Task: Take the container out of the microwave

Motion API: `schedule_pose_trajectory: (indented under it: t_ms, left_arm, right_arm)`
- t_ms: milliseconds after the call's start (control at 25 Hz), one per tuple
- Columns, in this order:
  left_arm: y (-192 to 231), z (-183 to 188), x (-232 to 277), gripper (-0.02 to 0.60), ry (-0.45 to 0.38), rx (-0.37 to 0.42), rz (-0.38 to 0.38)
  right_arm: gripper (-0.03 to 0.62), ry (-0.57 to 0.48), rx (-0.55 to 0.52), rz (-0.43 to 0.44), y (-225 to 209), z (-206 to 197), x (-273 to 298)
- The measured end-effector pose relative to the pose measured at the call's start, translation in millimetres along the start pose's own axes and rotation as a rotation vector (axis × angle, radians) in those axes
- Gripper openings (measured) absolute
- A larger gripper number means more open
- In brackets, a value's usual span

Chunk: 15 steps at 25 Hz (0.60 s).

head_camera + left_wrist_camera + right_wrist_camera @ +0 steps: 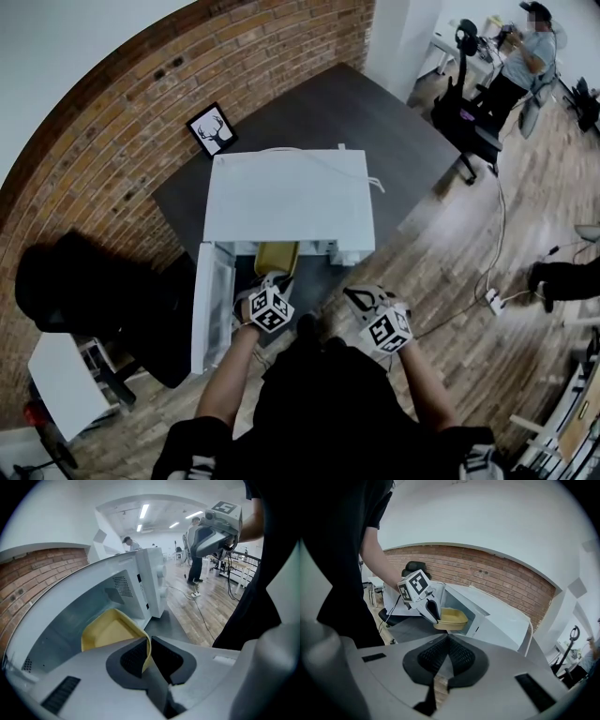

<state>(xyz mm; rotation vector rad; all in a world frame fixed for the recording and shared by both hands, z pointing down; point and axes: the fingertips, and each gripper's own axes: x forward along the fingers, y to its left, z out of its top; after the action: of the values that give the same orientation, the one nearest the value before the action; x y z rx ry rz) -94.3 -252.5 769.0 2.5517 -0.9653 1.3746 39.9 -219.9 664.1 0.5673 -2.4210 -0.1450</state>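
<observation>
A white microwave [286, 197] stands on a dark table with its door [210, 305] swung open to the left. A yellow container [277, 258] sticks partway out of the cavity. My left gripper [269, 292] is shut on the container's near rim [146, 641], which sits pinched between the dark pads. From the right gripper view the container [451, 617] hangs at the microwave mouth [476, 616] with the left gripper [429, 609] holding its edge. My right gripper [367, 302] hovers to the right of the opening, jaws shut with nothing between them [447, 641].
A framed deer picture [212, 129] leans on the brick wall behind the microwave. The dark table [394, 131] extends to the back right. A black chair [66, 281] and a white stand [61, 380] are at the left. People work at desks far back [525, 52].
</observation>
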Motion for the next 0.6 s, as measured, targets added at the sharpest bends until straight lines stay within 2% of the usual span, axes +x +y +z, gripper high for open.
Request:
schedule_pose_trajectory:
  t_ms: [600]
  left_arm:
    - [-25.2, 4.5, -30.3, 0.031, 0.027, -0.049, 0.080]
  right_arm:
    - [0.000, -0.034, -0.032, 0.062, 10.0, -5.2, -18.8]
